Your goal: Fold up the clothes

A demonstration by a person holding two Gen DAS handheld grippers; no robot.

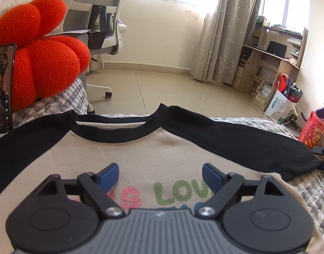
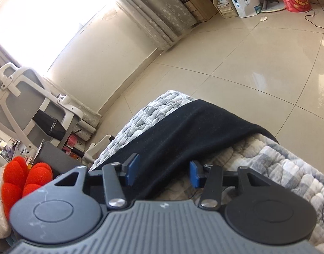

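A beige sweatshirt (image 1: 162, 152) with black sleeves, a black collar and pink and green letters lies flat, front up, on a grey checked quilt (image 1: 306, 190). My left gripper (image 1: 161, 174) is open and empty, just above the shirt's chest. The shirt's right black sleeve (image 1: 246, 148) stretches out toward the bed's edge. In the right wrist view the same black sleeve (image 2: 183, 131) lies over the quilt (image 2: 278, 169). My right gripper (image 2: 163, 172) is open, its fingers either side of the sleeve's near part, holding nothing.
A red knitted cushion (image 1: 39, 53) and a propped phone (image 1: 2, 89) sit on the bed at the left. A white office chair (image 1: 107, 21) stands on the tiled floor (image 1: 172, 89) beyond the bed. Shelves, bags and a red box stand at the right.
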